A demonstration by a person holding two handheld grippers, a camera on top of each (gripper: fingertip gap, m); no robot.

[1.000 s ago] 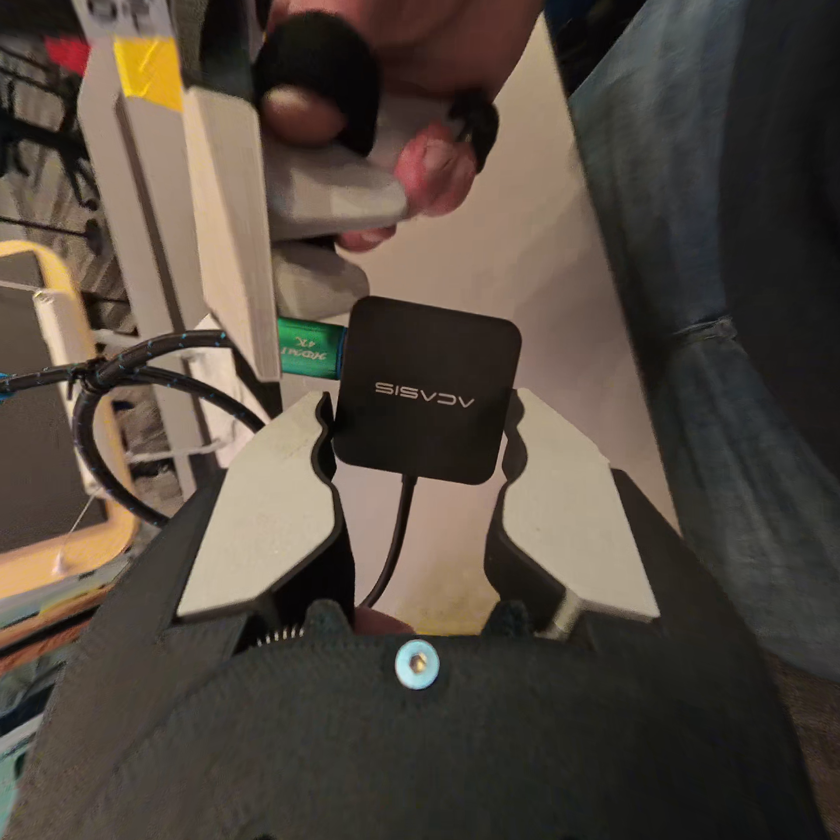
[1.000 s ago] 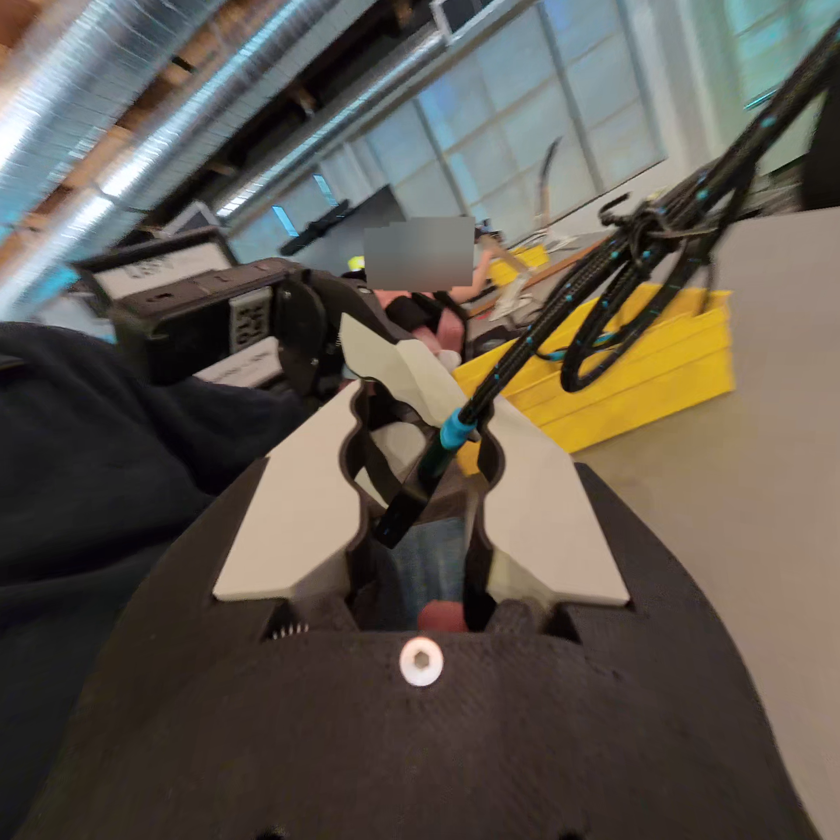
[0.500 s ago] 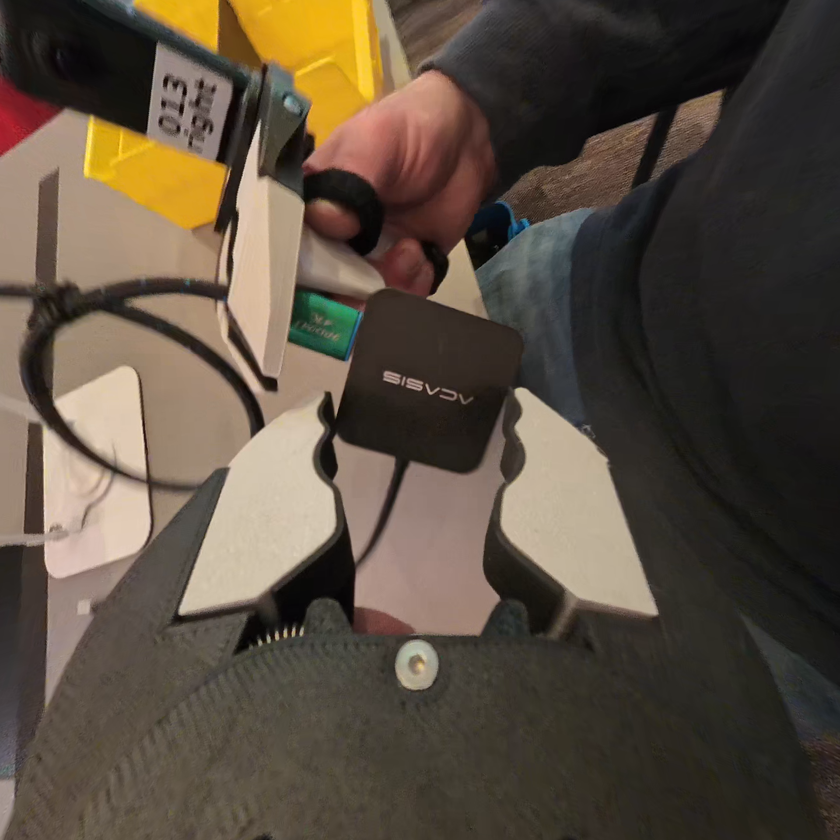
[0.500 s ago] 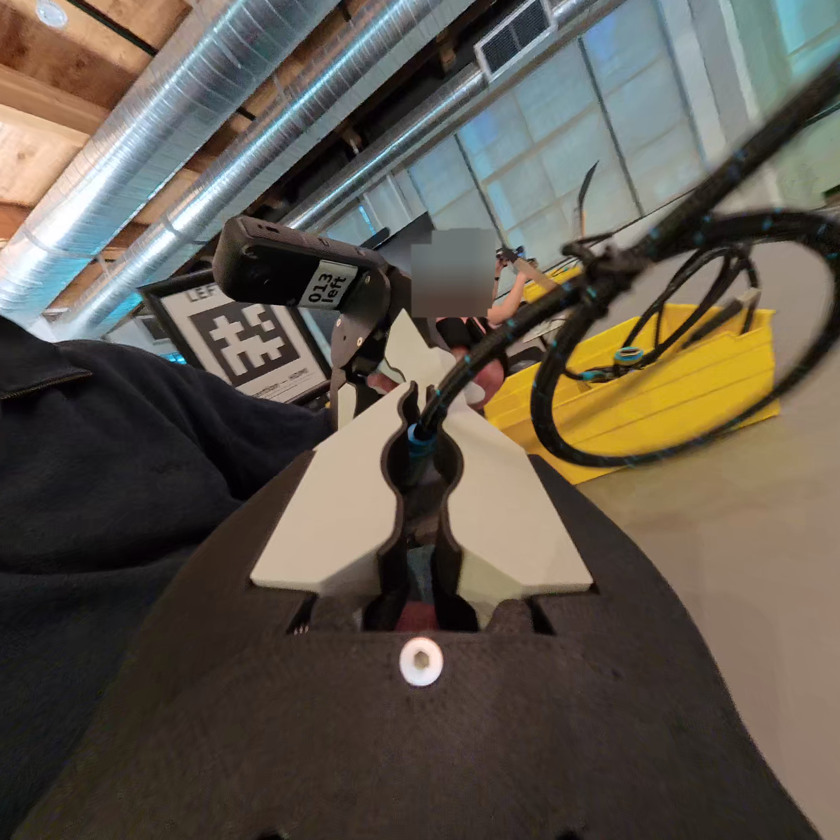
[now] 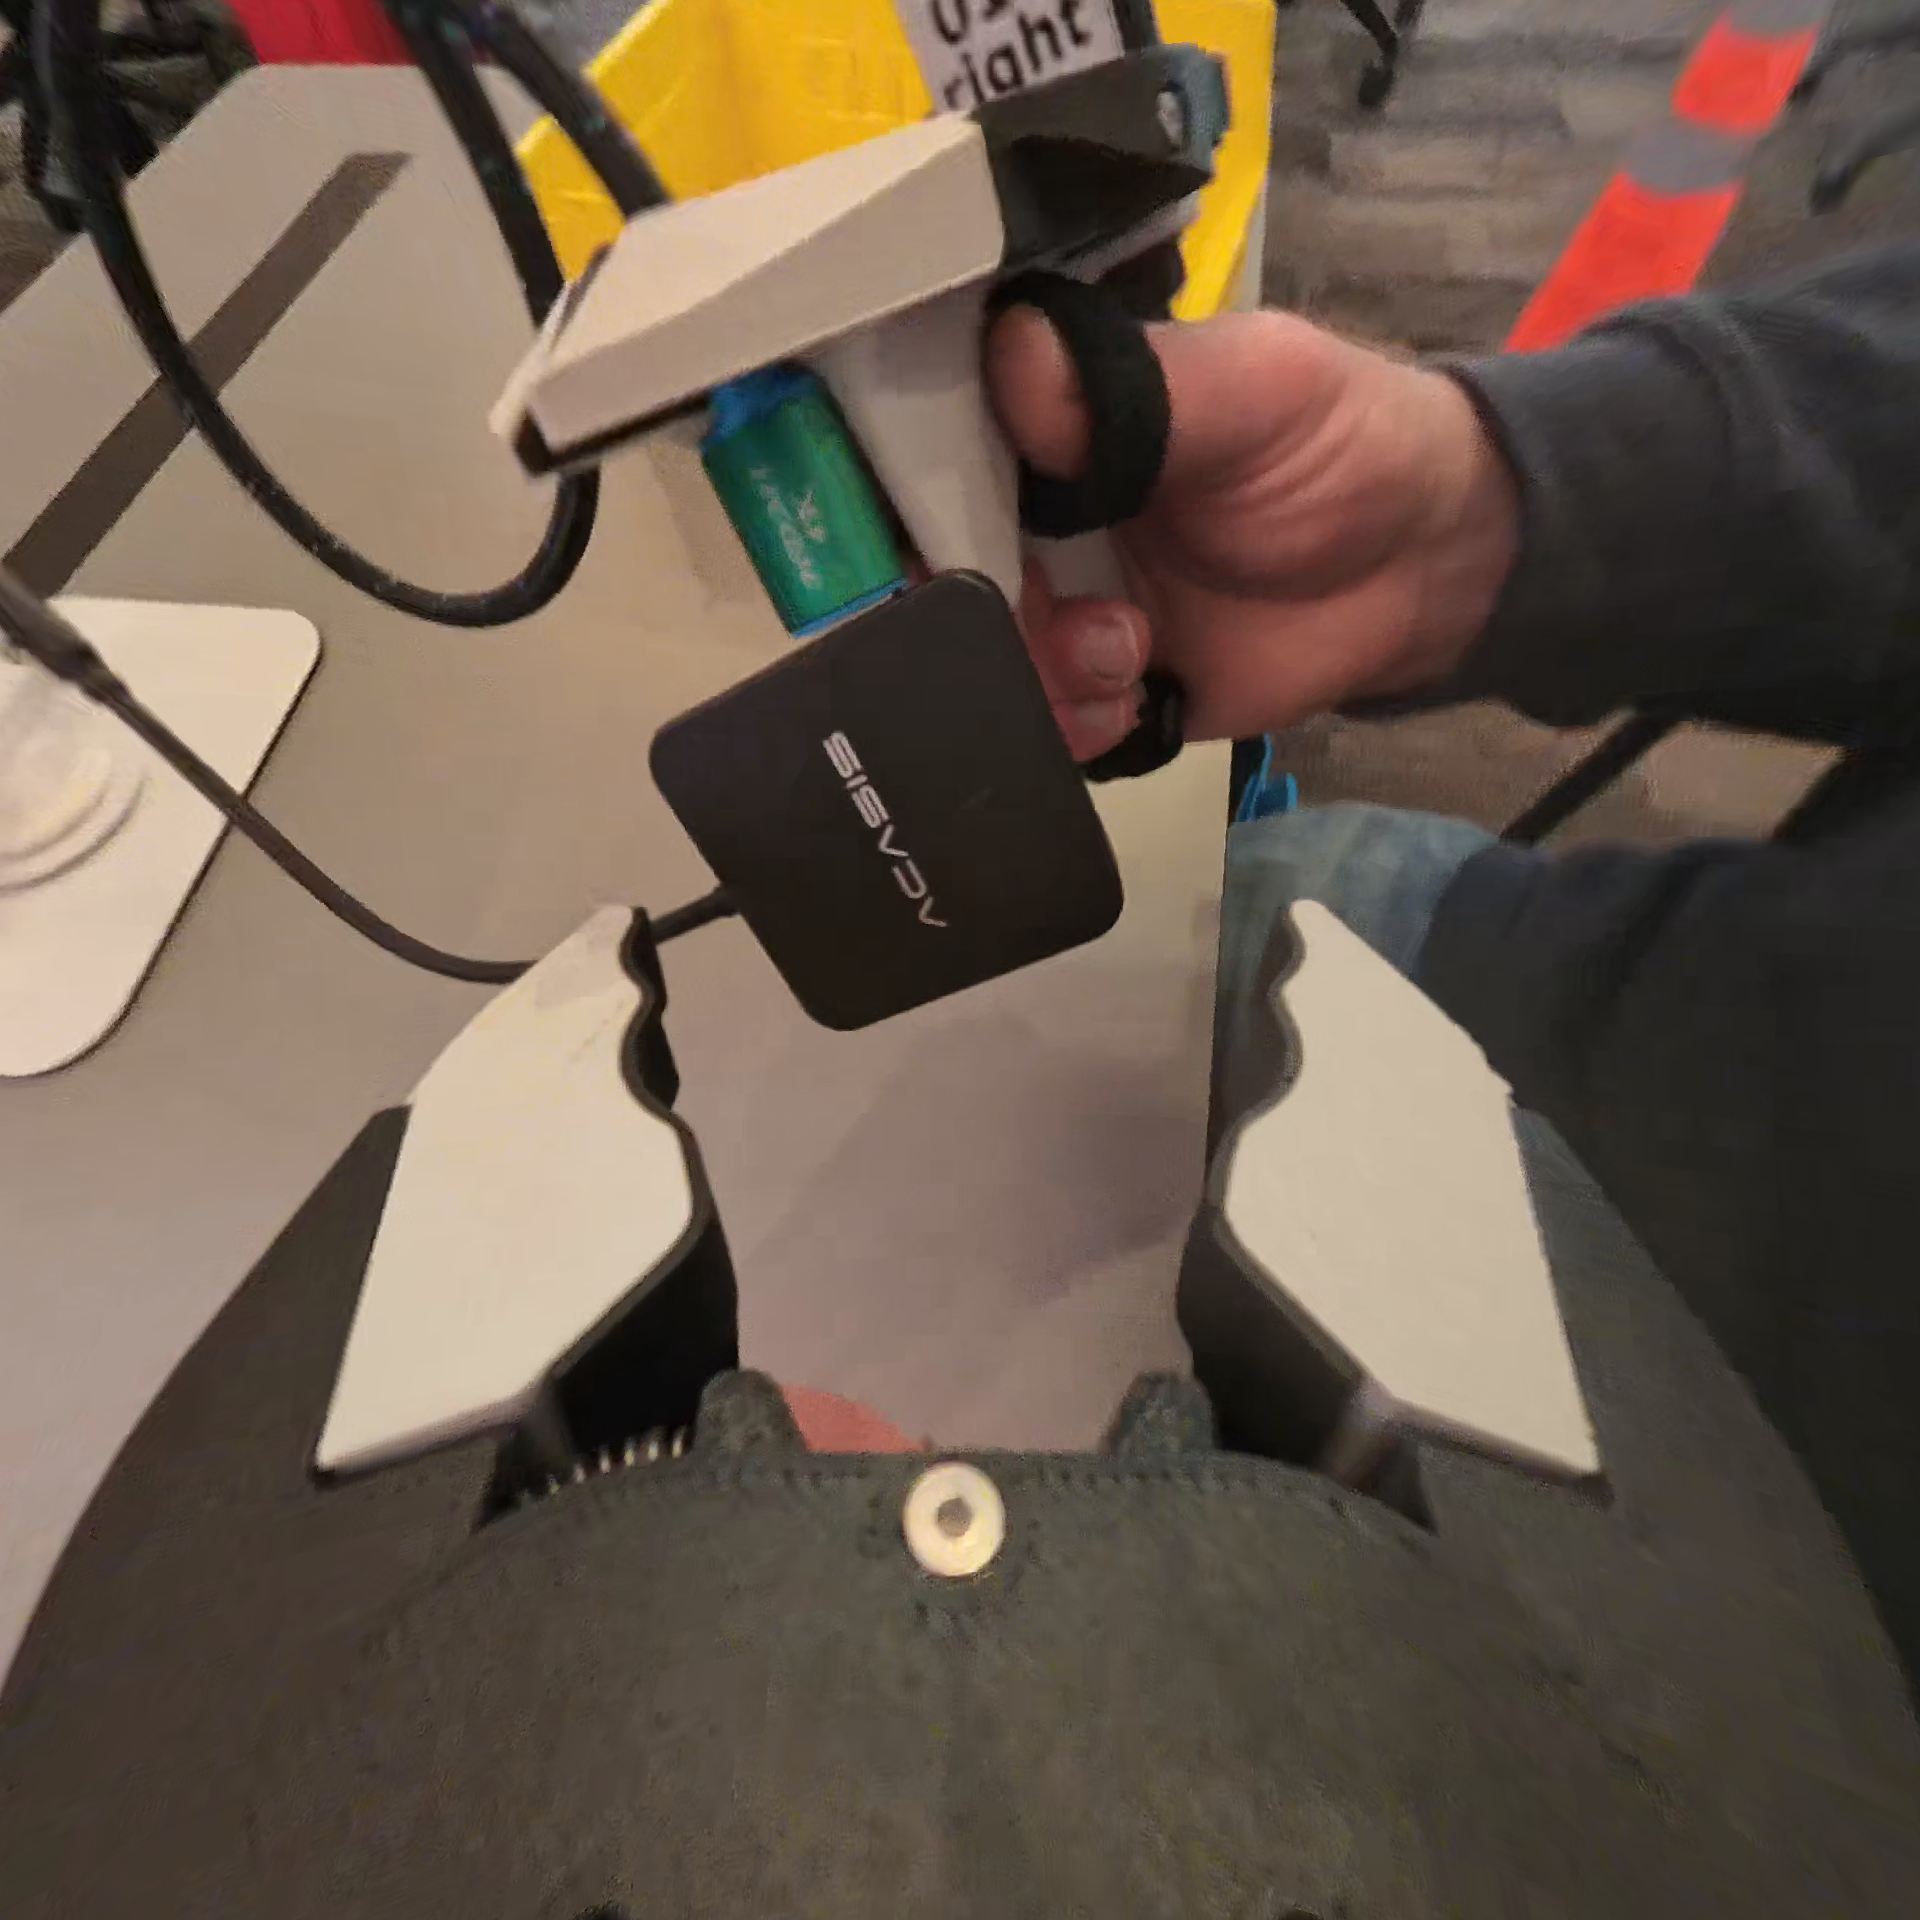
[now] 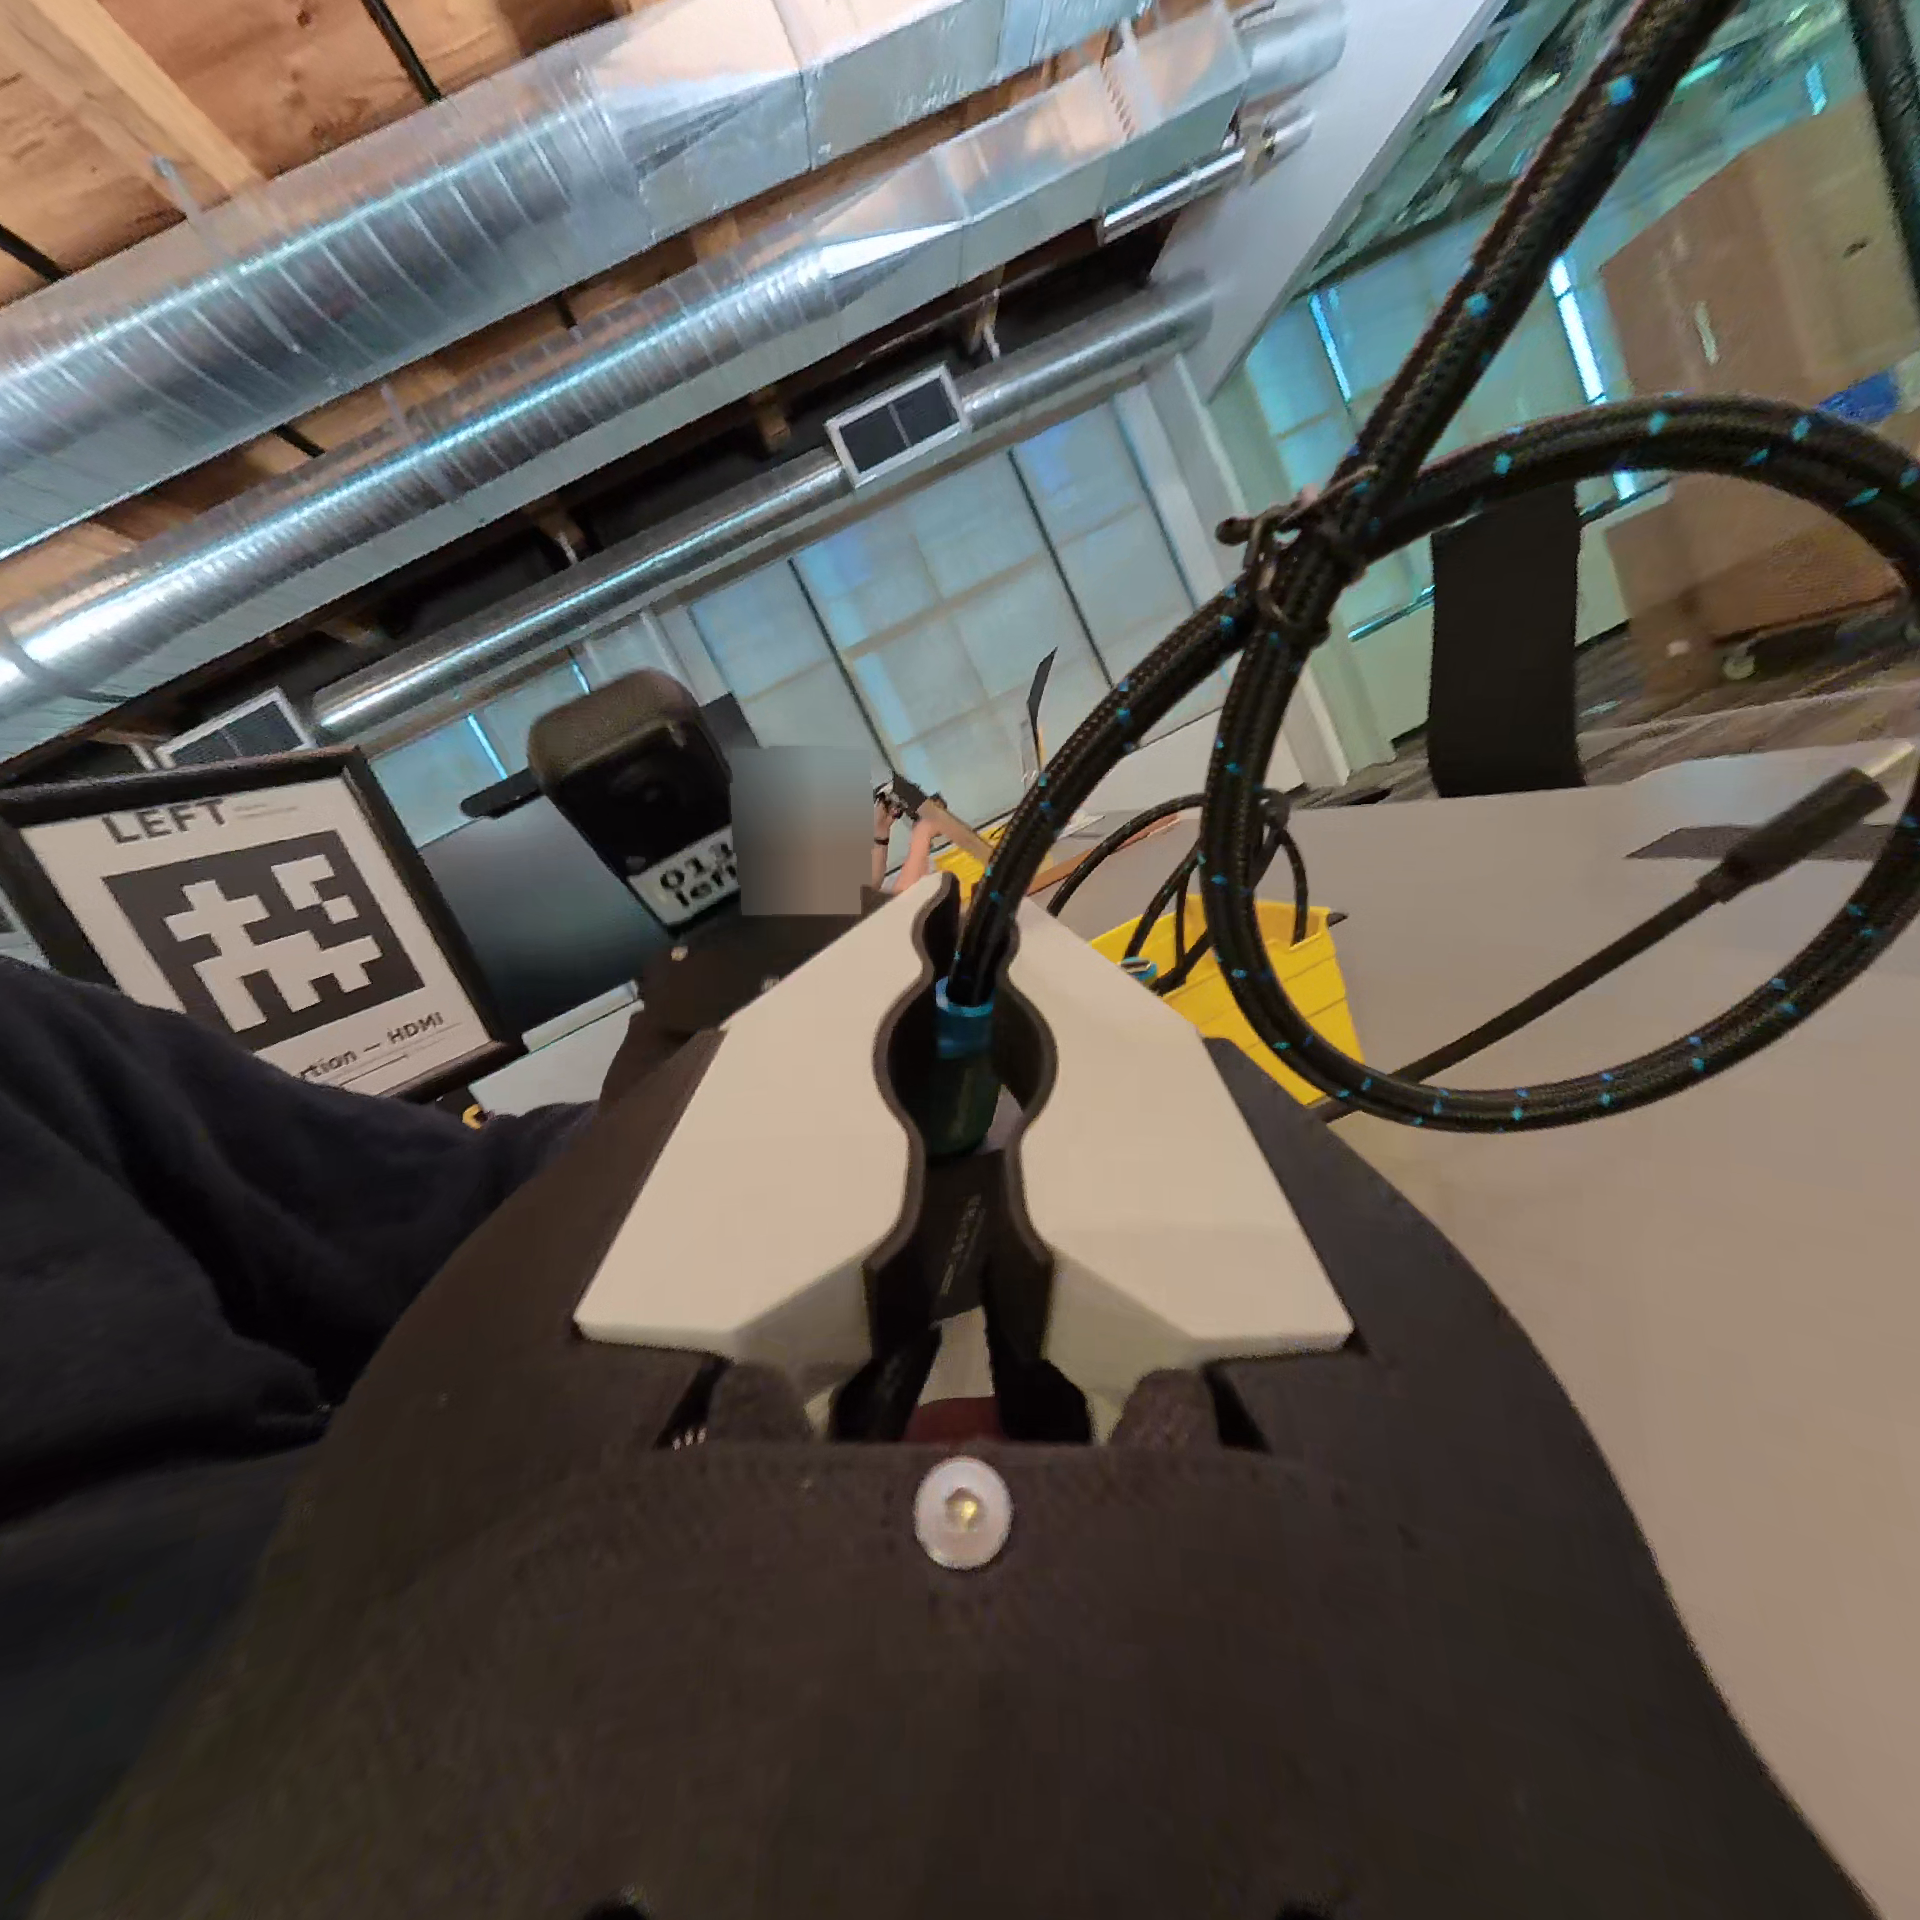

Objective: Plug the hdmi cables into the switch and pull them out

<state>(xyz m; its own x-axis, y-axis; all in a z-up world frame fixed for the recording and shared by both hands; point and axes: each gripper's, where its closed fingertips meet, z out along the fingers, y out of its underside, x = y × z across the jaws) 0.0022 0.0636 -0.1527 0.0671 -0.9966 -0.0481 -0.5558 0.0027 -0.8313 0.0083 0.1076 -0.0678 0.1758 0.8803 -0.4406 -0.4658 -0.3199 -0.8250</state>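
The black square switch (image 5: 883, 800) hangs in the air on a green HDMI plug (image 5: 800, 520) that sits in its upper edge. My right gripper (image 5: 561, 416) is shut on that plug, held by a hand (image 5: 1299, 520). My left gripper (image 5: 961, 935) is open and empty just below the switch, not touching it. The switch's thin black lead (image 5: 312, 873) runs off left over the grey table (image 5: 364, 468). In the right wrist view my right gripper (image 6: 977, 914) clamps the green plug (image 6: 961, 1081), and its black braided cable (image 6: 1558, 1091) loops up to the right.
A yellow bin (image 5: 727, 114) with more cables stands at the table's far end; it also shows in the right wrist view (image 6: 1247, 987). A white pad (image 5: 156, 790) lies at the left. The table edge runs down the right, beside a person's jeans (image 5: 1351, 883). A framed marker board (image 6: 239, 925) stands at the left. The grippers' ends are close to 9 cm from one another.
My left gripper has opened and let go of the switch, which now hangs turned from the plug in my right gripper. Both views have swung.
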